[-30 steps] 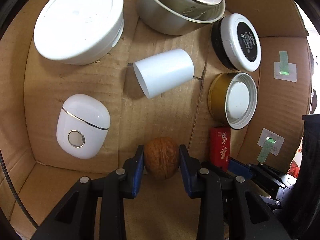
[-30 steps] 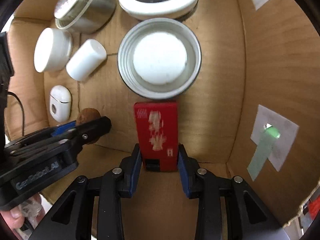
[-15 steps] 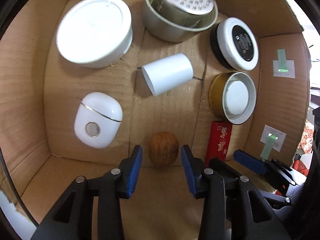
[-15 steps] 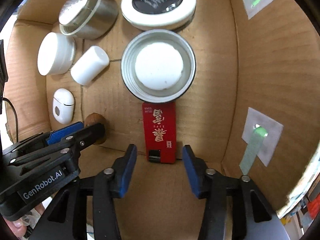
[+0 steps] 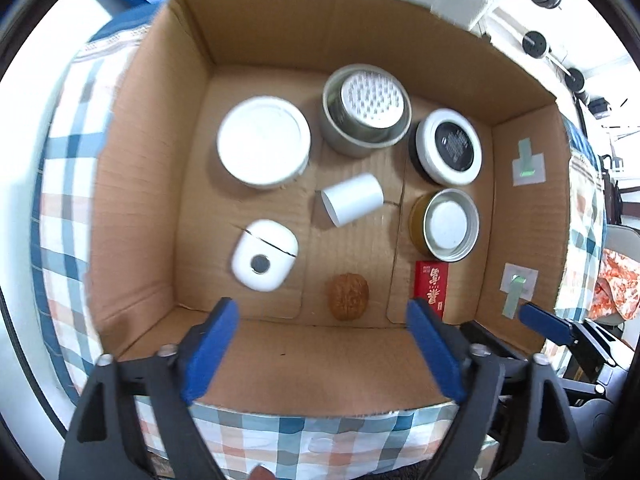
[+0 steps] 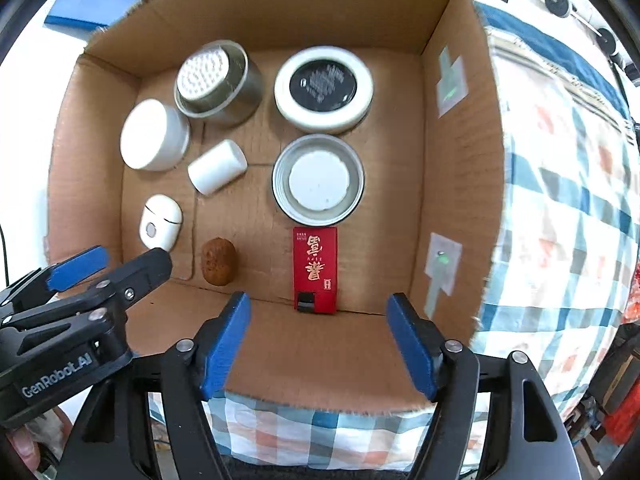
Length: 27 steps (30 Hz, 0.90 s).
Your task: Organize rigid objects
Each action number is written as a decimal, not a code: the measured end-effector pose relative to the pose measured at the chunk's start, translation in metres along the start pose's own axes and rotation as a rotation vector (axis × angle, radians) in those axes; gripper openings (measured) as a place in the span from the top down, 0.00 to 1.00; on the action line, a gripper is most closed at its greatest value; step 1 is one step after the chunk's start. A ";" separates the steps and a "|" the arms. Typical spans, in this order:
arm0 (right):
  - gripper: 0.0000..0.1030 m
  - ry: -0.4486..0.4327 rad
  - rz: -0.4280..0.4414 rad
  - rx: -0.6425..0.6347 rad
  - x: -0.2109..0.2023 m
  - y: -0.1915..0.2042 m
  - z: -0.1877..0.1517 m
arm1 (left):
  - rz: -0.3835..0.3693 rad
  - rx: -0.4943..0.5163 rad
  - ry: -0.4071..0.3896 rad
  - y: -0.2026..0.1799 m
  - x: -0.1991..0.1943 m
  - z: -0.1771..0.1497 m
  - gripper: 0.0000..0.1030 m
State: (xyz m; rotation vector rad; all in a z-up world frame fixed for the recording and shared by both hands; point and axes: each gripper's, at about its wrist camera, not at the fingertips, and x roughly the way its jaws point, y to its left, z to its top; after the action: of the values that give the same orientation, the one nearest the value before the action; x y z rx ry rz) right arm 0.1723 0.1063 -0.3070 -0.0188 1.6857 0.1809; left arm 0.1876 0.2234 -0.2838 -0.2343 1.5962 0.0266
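Note:
A cardboard box (image 5: 132,184) (image 6: 452,168) holds a brown walnut (image 5: 348,296) (image 6: 218,262) and a red pack (image 5: 431,290) (image 6: 315,268) lying near its front wall. My left gripper (image 5: 322,354) is open and empty above the box's front edge, apart from the walnut. My right gripper (image 6: 318,342) is open and empty above the front edge, apart from the red pack. The left gripper also shows at the left of the right wrist view (image 6: 108,264).
In the box lie a white round tub (image 5: 264,146), a steel cup with a studded disc (image 5: 366,110), a black-and-white jar (image 5: 448,146), a gold tin (image 5: 446,224), a white cylinder (image 5: 352,199) and a white earbud case (image 5: 264,254). A plaid cloth (image 6: 560,200) surrounds the box.
Both grippers let go, the left of the walnut and the right of the red pack, opened wide and pulled back up out of the box. Both objects stay on the box floor.

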 end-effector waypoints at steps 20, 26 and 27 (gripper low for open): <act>0.02 -0.333 -0.022 0.017 -0.139 -0.023 -0.083 | 0.086 0.091 -0.385 0.001 -0.153 -0.097 0.00; 0.02 -0.455 -0.003 -0.005 -0.209 -0.025 -0.134 | 0.080 0.096 -0.493 -0.007 -0.215 -0.134 0.00; 0.02 -0.469 0.003 -0.006 -0.218 -0.026 -0.142 | 0.075 0.087 -0.504 -0.006 -0.223 -0.140 0.00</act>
State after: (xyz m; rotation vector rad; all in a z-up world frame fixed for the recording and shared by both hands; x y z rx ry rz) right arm 0.0627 0.0419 -0.0783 0.0210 1.2174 0.1767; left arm 0.0555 0.2245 -0.0563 -0.0885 1.1002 0.0684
